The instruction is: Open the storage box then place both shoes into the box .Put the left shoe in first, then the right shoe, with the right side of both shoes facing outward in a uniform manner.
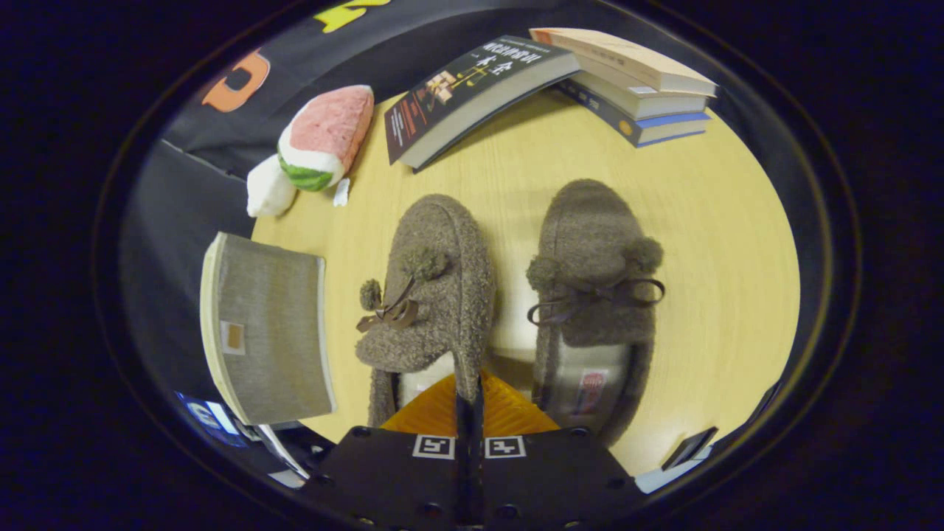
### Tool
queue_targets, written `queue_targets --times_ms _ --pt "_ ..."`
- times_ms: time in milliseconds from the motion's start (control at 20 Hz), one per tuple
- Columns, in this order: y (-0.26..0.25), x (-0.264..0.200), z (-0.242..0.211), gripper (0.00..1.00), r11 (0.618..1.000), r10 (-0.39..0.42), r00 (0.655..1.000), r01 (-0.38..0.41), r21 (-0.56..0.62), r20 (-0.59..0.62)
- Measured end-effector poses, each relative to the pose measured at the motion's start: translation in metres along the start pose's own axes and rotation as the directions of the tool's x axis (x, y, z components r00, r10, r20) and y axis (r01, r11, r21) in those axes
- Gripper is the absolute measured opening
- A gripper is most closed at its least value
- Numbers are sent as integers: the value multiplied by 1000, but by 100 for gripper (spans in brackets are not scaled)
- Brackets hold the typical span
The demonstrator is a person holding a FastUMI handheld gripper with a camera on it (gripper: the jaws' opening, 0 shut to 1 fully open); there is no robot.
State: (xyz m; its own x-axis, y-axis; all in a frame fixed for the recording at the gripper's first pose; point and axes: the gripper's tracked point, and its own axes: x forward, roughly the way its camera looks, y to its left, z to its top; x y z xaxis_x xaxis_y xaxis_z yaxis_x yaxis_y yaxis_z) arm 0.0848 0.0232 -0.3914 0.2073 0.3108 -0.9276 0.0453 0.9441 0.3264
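Left shoe [435, 287] is sitting just ahead of the gripper [469, 413], its side wall at the heel opening pinched between the fingers, which are closing nearly together on it. Right shoe [596, 295] is lying beside it to the right, apart, on the surface [723, 243]. Storage box [269, 328] is standing left of the gripper. Books [546, 81] and watermelon plush [321, 140] are lying beyond.

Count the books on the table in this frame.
4. One dark-covered book leans against a stack of three books at the far side of the table, beyond the two slippers. The gripper pinches the left slipper's side wall.
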Motion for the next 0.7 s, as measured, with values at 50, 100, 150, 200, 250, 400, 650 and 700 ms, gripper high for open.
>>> queue_targets --times_ms 50,100,150,200,250,400,650,700 --pt "10 -14 0 0 1000 13 1000 -13 0 23" --pt "21 -29 -2 0 1000 26 999 -26 1 41" --pt "35 -43 -3 0 999 42 997 -41 -3 62" --pt "51 -57 -5 0 998 59 995 -58 -7 82" --pt "67 -69 -8 0 997 78 993 -77 -16 94" --pt "124 -97 -15 0 991 132 984 -127 -52 120" --pt "231 -94 -32 0 978 192 980 -186 -95 57" --pt "247 -84 -34 0 978 184 982 -179 -106 37"
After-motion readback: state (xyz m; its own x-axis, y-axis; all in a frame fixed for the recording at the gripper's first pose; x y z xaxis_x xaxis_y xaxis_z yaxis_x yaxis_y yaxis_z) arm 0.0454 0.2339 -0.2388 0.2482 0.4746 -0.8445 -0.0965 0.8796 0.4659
